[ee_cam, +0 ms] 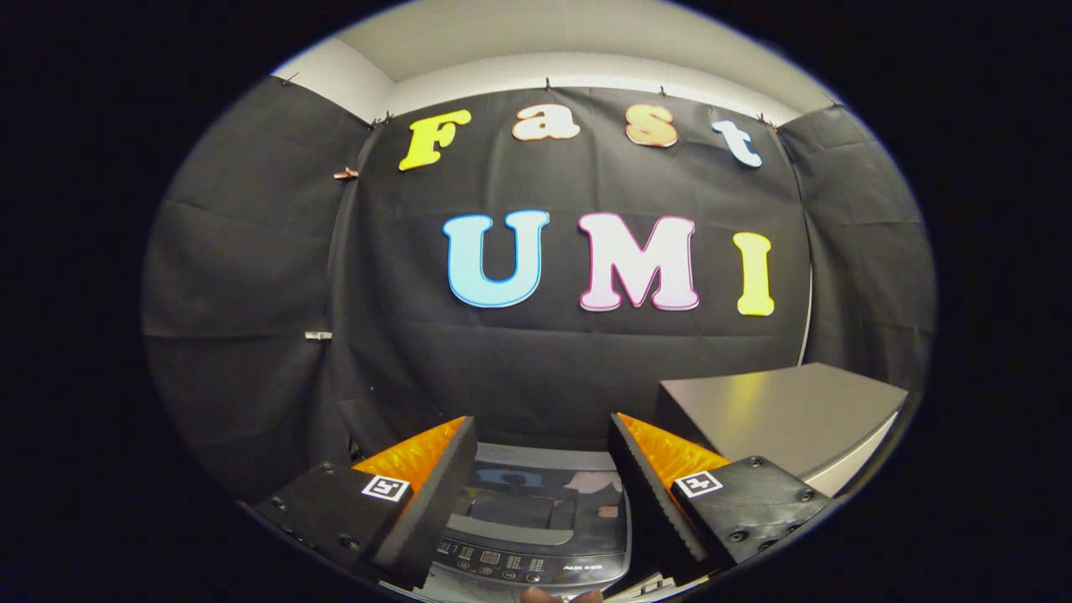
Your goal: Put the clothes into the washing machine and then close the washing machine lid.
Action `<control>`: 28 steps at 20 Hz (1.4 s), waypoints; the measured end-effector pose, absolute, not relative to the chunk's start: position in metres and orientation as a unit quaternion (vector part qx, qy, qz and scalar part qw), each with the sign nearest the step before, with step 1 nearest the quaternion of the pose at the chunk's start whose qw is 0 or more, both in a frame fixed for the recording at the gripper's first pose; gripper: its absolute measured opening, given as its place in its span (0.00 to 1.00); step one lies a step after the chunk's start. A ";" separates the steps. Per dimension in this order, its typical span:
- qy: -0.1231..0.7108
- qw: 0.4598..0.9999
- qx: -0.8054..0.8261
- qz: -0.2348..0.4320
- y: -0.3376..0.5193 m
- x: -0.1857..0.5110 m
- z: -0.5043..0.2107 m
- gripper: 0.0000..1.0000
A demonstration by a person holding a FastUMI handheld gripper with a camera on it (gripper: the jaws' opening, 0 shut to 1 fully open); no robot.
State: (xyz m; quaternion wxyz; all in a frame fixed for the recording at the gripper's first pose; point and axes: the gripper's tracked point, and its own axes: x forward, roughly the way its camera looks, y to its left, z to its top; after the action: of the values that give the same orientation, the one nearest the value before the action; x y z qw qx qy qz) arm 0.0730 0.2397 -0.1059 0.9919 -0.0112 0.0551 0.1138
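A top-loading washing machine stands below and just ahead of my gripper. Its dark glossy lid lies flat and shut over the tub, with the control panel along the near edge. My fingers are spread wide apart above the machine, with nothing between them. The lid shows through the gap between the fingers.
A grey table top stands to the right of the machine, beyond my right finger. Black cloth walls close the booth behind and on both sides. A fingertip of a person's hand shows at the machine's near edge.
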 end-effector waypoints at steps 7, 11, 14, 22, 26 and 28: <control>0.005 0.995 -0.023 0.093 0.180 0.011 -0.038 0.99; -0.007 0.997 -0.031 0.073 0.136 -0.025 -0.019 0.98; -0.012 0.998 -0.017 0.058 0.101 -0.050 -0.009 0.99; -0.045 0.999 -0.002 0.008 0.013 -0.087 0.018 0.98; -0.035 0.999 0.009 -0.014 -0.013 -0.092 0.016 0.99; -0.037 0.999 0.014 -0.024 -0.024 -0.094 0.015 0.99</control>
State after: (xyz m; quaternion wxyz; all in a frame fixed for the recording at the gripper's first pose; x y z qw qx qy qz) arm -0.0944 -0.0242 0.0148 0.9989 0.0136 -0.0367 -0.0240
